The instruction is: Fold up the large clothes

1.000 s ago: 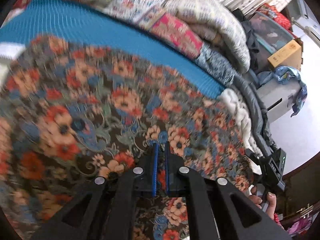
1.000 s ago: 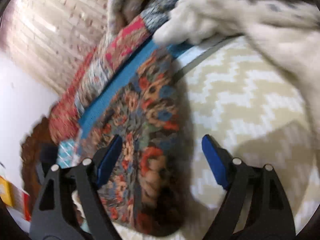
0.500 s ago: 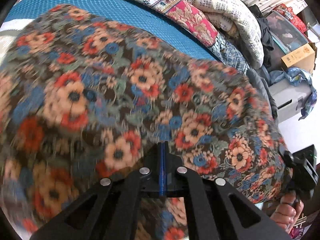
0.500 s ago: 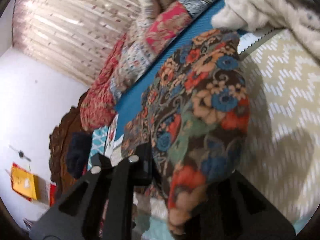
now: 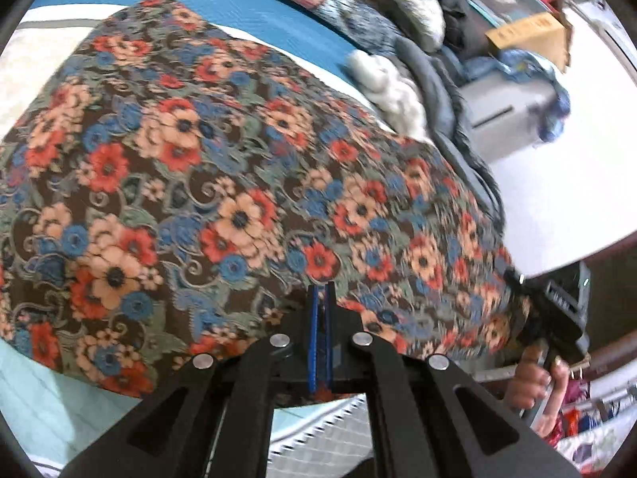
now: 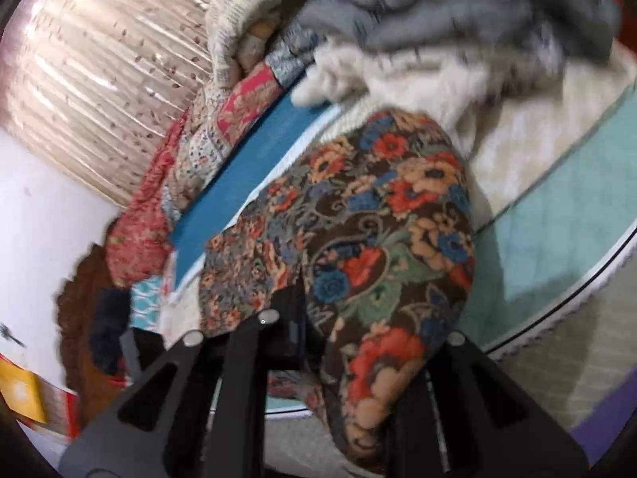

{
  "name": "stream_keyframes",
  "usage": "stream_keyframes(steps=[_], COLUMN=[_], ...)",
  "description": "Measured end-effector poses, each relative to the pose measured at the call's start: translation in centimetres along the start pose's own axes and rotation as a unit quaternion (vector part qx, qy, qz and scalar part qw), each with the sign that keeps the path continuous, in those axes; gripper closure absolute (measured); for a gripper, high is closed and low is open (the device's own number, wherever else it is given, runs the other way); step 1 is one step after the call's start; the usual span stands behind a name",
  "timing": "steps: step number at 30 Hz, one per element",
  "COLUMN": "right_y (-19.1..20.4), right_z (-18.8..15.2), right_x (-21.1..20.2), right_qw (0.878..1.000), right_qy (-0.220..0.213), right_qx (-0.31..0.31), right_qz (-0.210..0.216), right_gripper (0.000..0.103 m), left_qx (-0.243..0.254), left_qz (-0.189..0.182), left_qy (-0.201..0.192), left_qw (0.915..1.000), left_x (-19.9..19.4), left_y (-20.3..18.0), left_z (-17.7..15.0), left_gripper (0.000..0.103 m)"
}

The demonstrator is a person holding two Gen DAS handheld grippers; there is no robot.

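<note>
A large floral cloth, dark with red, blue and peach flowers, hangs stretched over the bed between both grippers. My left gripper is shut on its near edge, the blue pads pinched together on the fabric. At the far right of the left wrist view a hand holds my right gripper at the cloth's other corner. In the right wrist view the floral cloth drapes over my right gripper, which is shut on it. Its fingertips are hidden under the fabric.
The bed has a cream and teal cover and a blue sheet. Quilts and pillows, a white fluffy blanket and a grey blanket are piled along its far side. A cardboard box sits beyond.
My right gripper went from open beside the cloth to shut on it. Both grippers drew back and lifted the cloth, and the bed's near edge now shows under it.
</note>
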State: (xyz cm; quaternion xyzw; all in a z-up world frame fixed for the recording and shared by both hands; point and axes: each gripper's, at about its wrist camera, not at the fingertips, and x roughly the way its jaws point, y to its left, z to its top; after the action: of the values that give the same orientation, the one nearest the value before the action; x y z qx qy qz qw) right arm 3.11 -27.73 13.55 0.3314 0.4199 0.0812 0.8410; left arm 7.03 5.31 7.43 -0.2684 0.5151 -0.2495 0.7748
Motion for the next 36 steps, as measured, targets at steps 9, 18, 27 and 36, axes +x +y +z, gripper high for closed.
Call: stream_keyframes(steps=[9, 18, 27, 36], right_y=[19.4, 30.8, 24.7, 15.3], right_z=[0.1, -12.5, -9.2, -6.0], right_x=[5.8, 26.2, 17.2, 18.9], right_qw=[0.959, 0.903, 0.934, 0.965], right_qy=[-0.017, 0.209, 0.105, 0.109], right_qx=[-0.278, -0.373, -0.304, -0.234], right_qz=[-0.059, 0.032, 0.155, 0.054], right_gripper=[0.090, 0.051, 0.051, 0.051], left_qx=[-0.040, -0.158, -0.147, -0.035], left_qz=[-0.024, 0.028, 0.023, 0.051], left_qy=[-0.080, -0.196, -0.209, -0.134], left_qw=[0.9957, 0.9673, 0.9665, 0.9890], left_x=[-7.0, -18.9, -19.4, -10.2], left_y=[5.0, 16.4, 15.5, 8.4], left_z=[-0.3, -2.3, -1.1, 3.0], left_gripper=[0.088, 0.088, 0.088, 0.088])
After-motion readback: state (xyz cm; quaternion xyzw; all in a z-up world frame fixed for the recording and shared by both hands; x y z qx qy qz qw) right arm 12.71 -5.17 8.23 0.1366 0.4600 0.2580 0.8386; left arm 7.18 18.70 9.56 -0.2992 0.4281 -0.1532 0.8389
